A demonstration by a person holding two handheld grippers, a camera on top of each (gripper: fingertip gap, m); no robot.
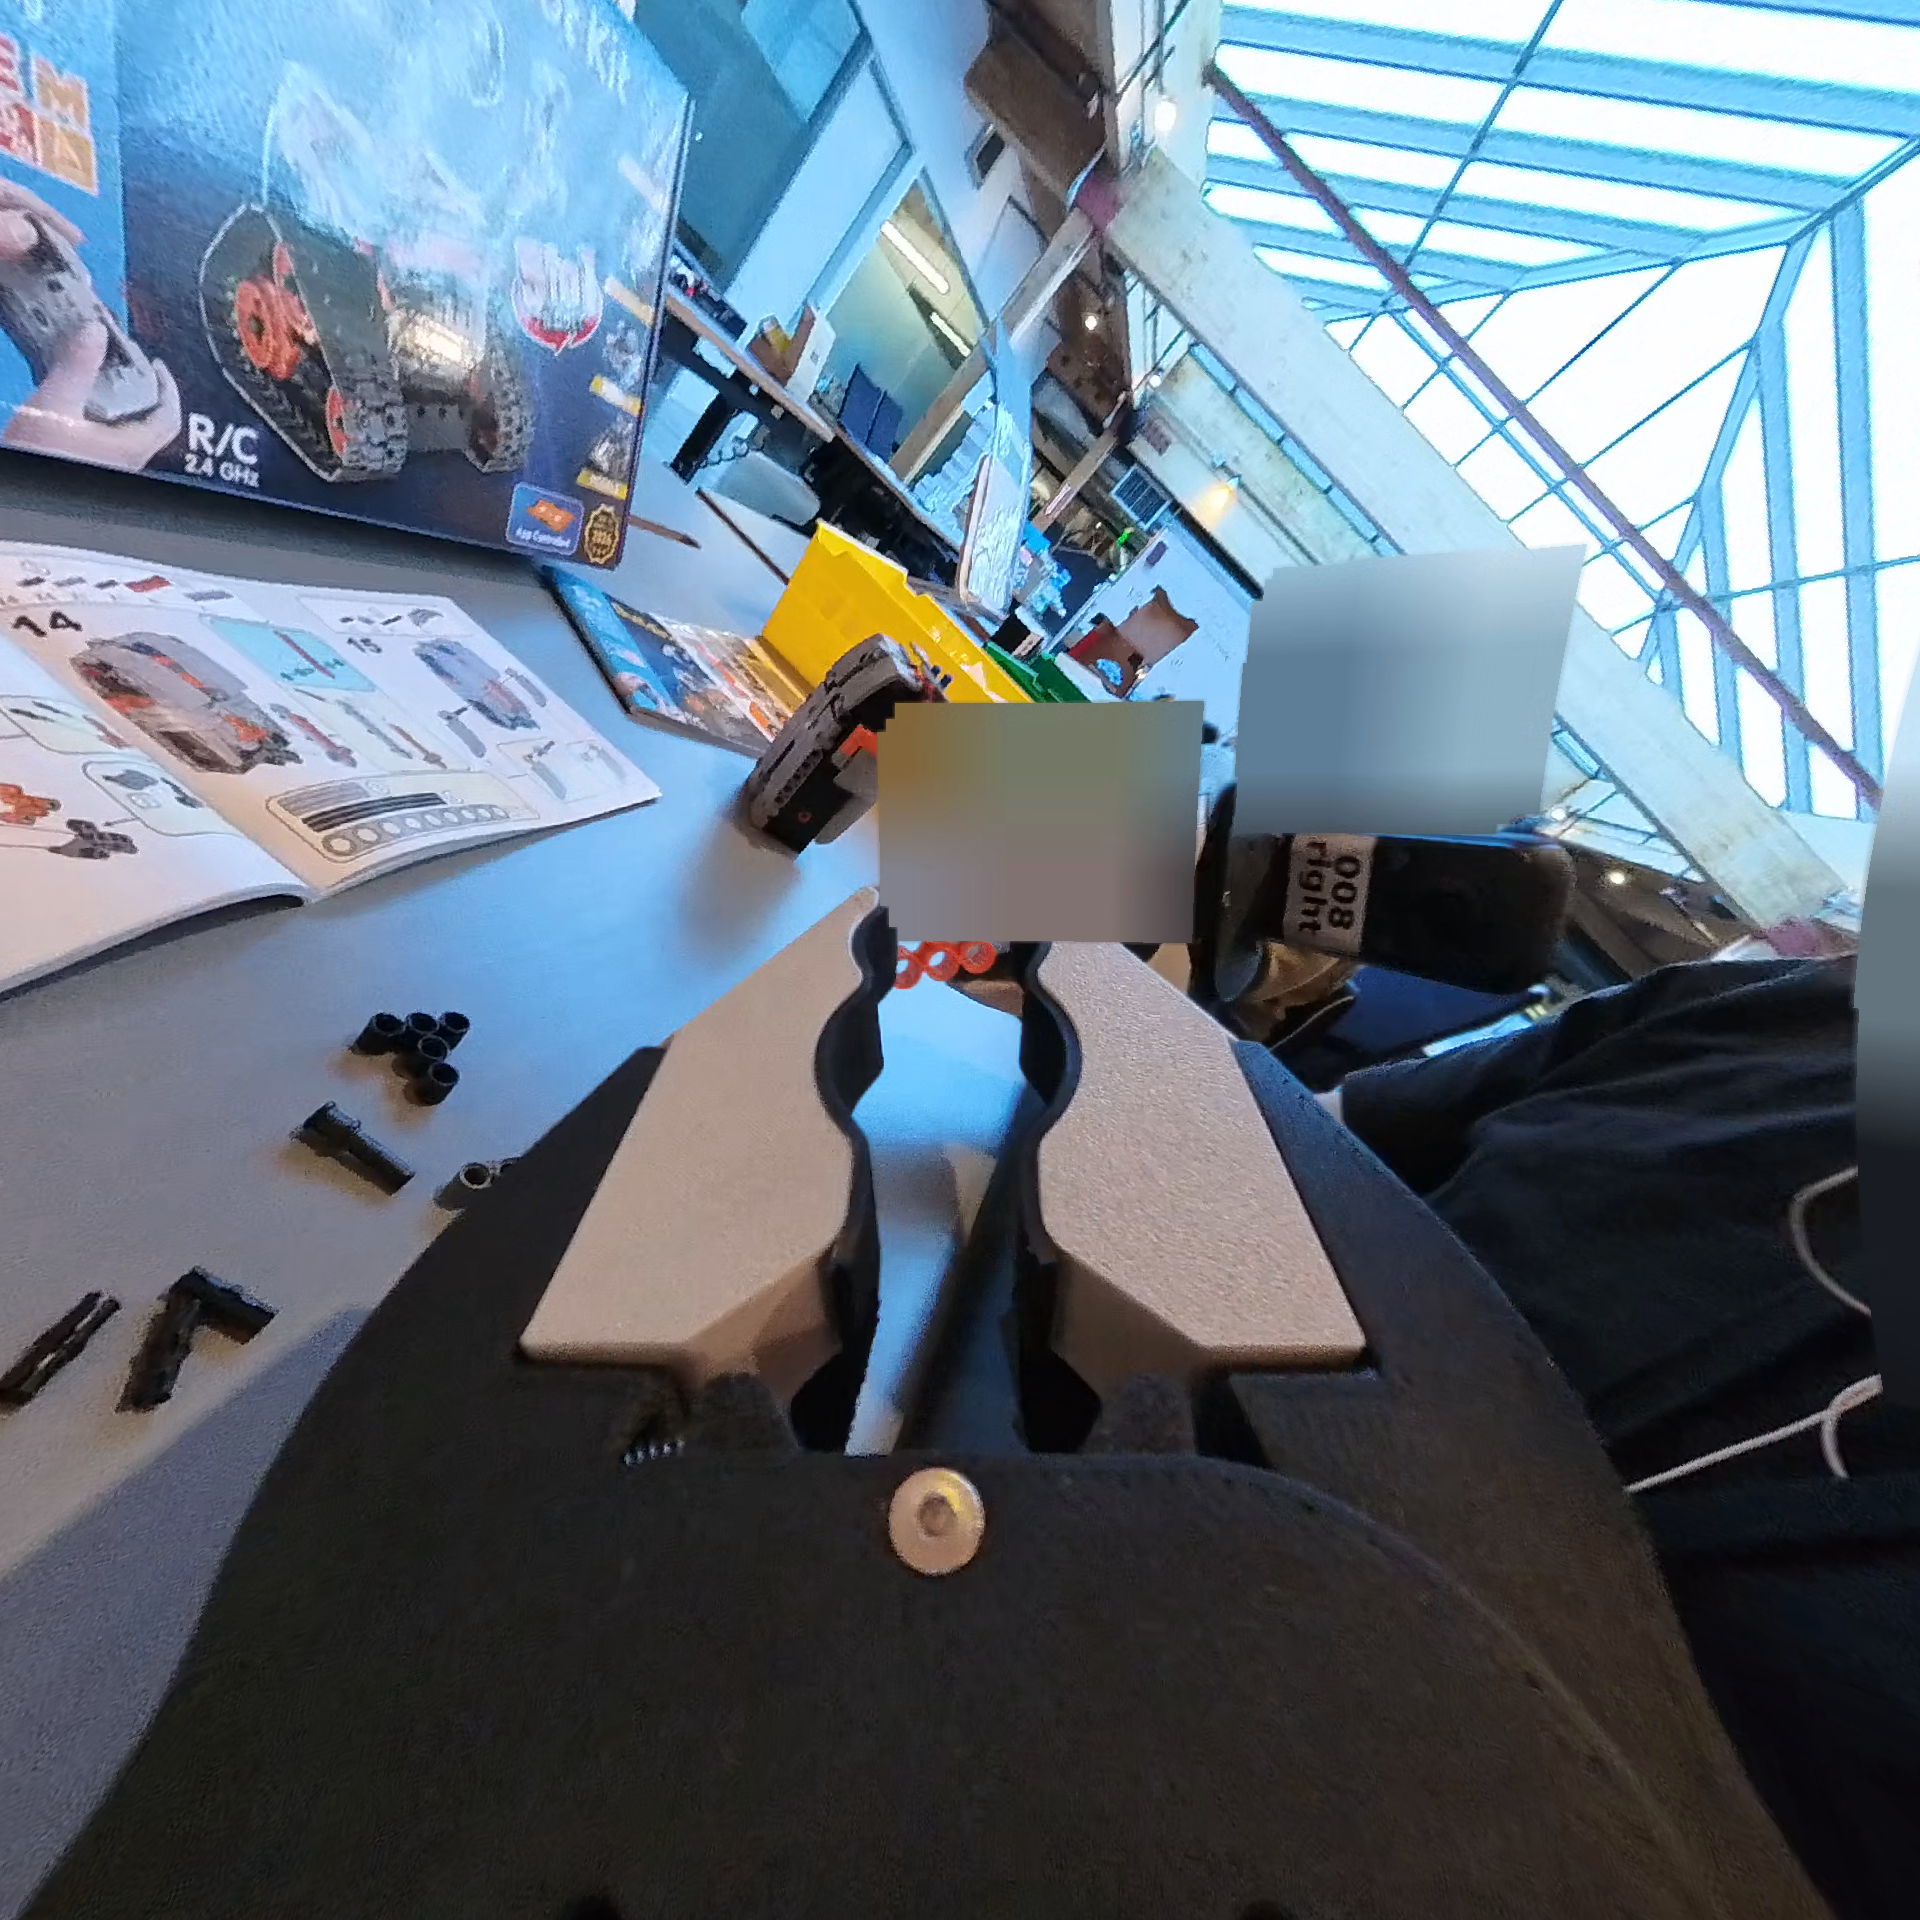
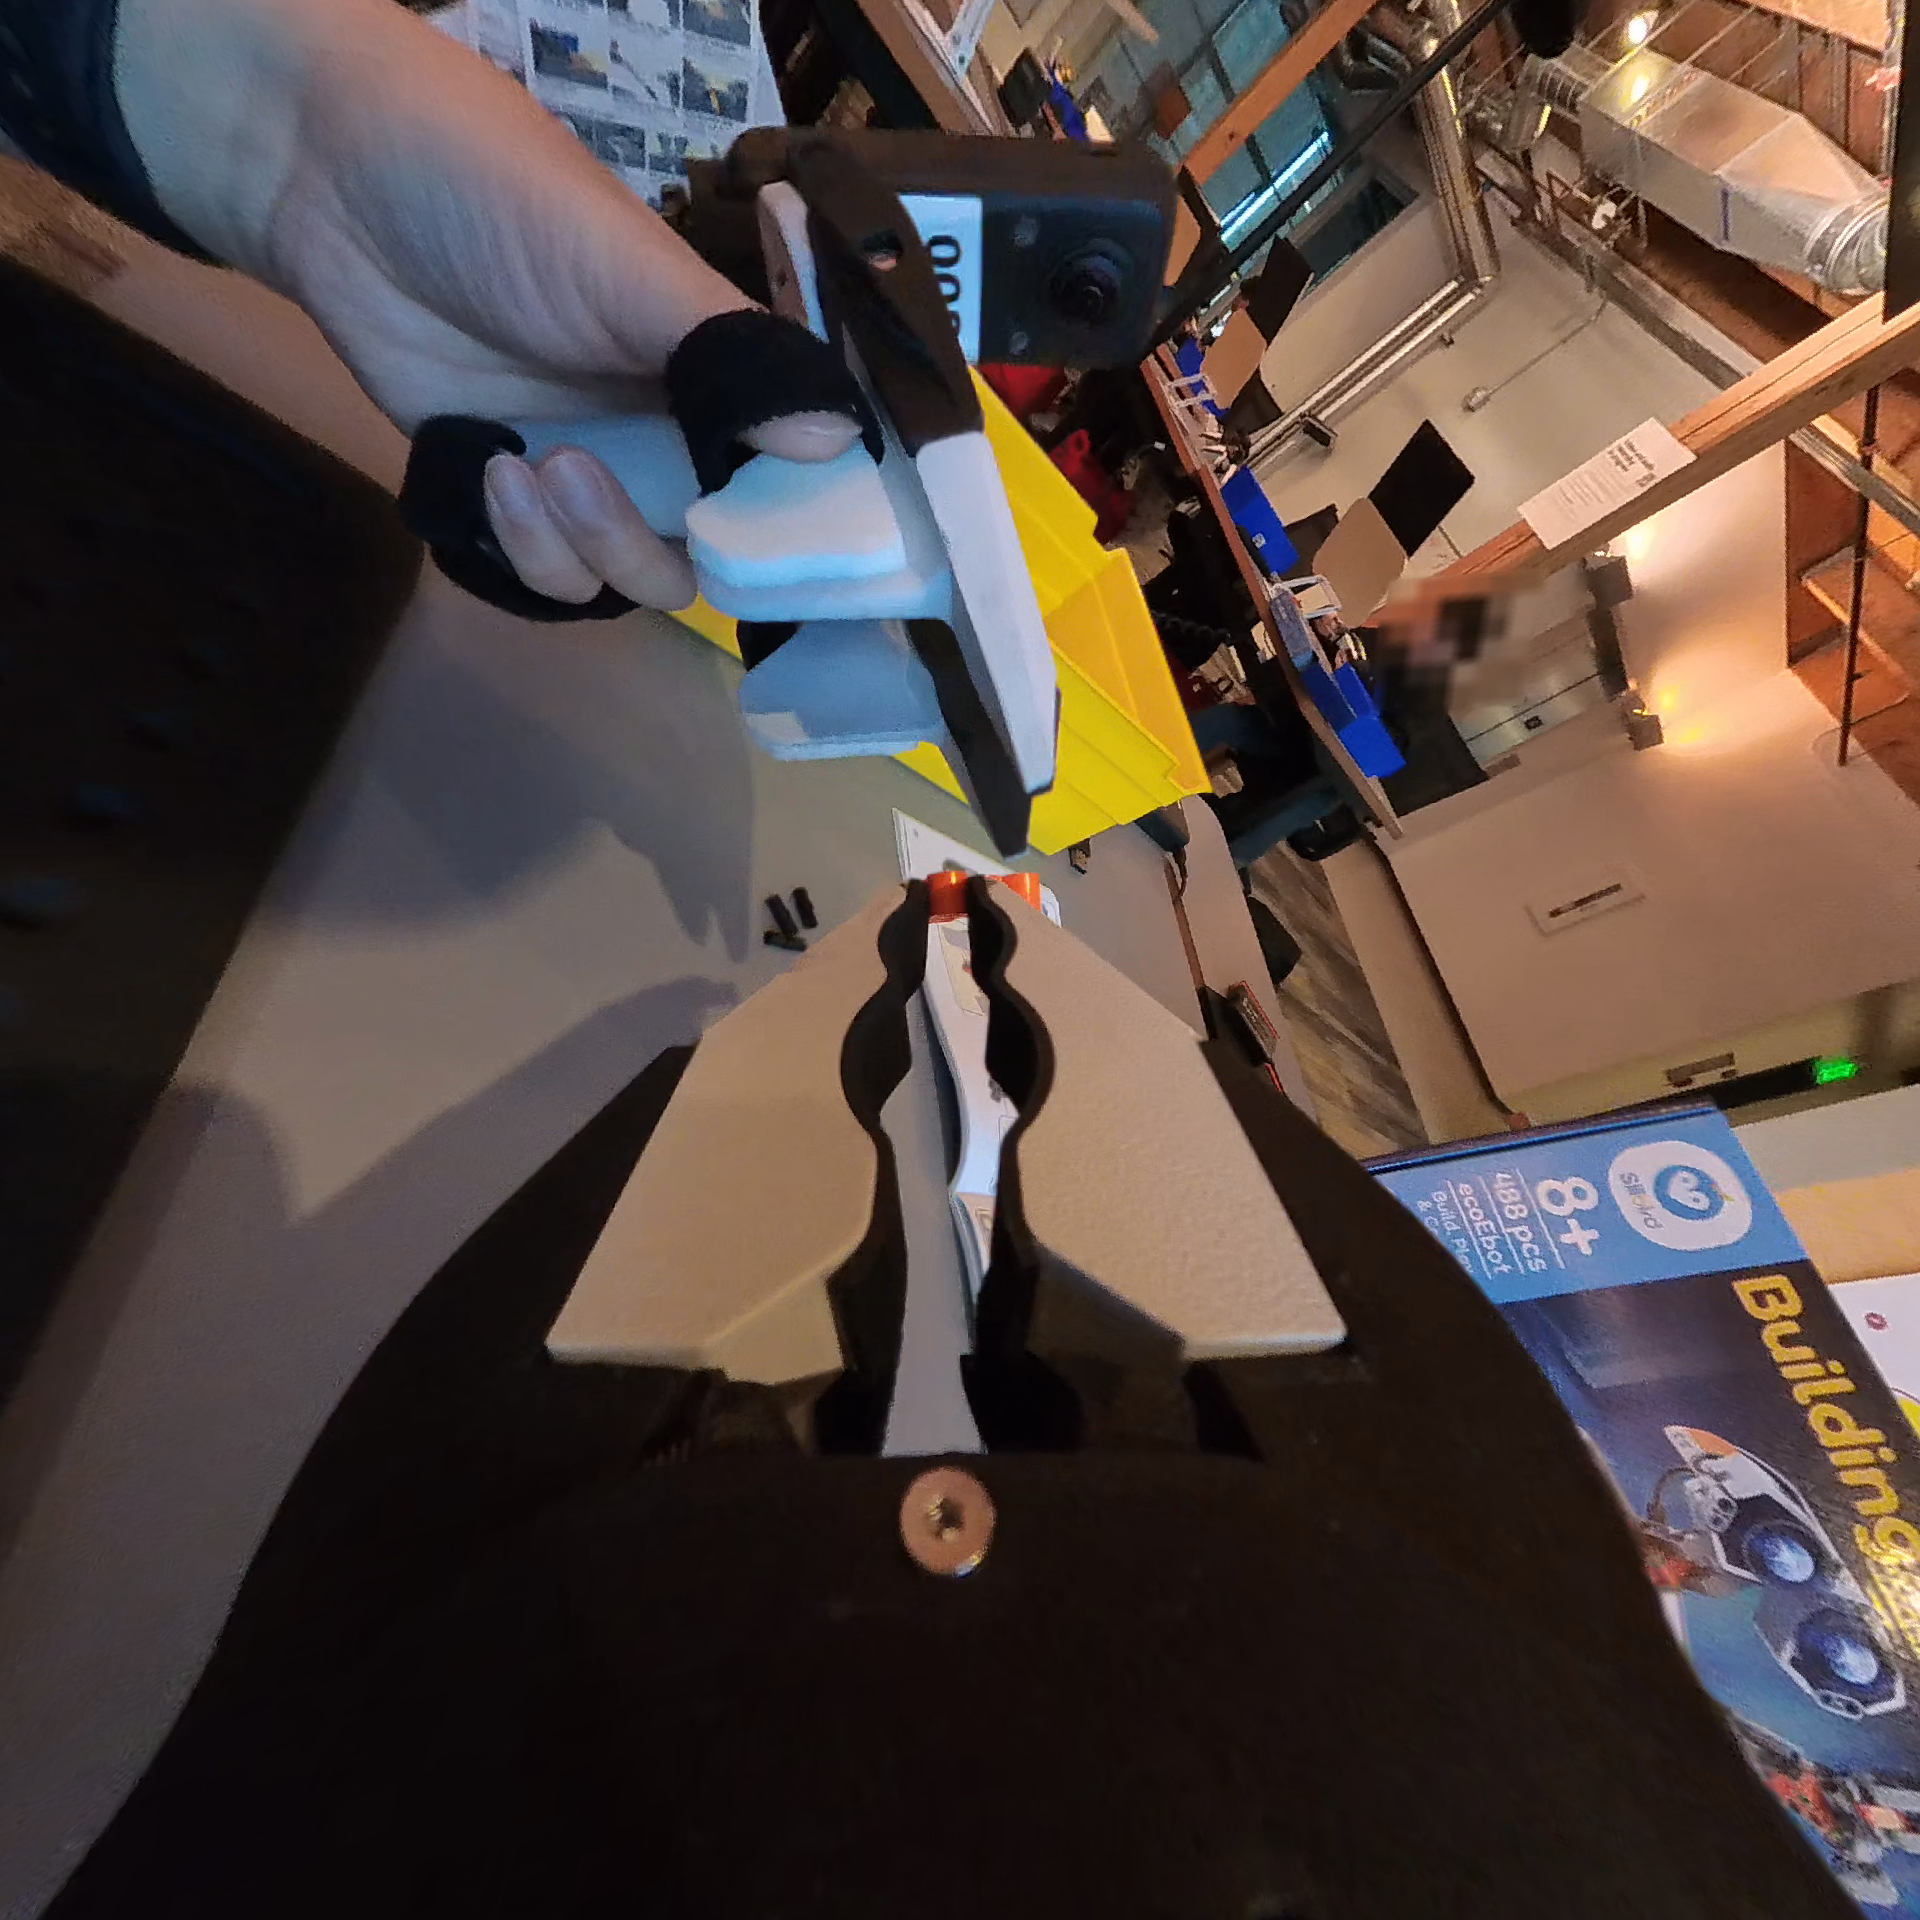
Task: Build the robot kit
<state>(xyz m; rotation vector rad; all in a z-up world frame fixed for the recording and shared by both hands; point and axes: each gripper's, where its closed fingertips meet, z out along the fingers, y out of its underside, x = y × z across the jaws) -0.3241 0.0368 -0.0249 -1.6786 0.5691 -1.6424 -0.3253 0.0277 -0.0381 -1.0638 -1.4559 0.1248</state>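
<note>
Right tool (image 2: 948,896) pinching orange piece (image 2: 948,894); left tool (image 1: 951,940) spread, holding nothing.
Black pins (image 1: 416,1044) lie on grey surface (image 1: 582,966) at left tool's 9 o'clock; open booklet (image 1: 260,717) at 10.

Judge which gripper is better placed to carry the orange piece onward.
Right. The right gripper is already shut on the orange piece at its tips. The left gripper is open, holding nothing.
</note>
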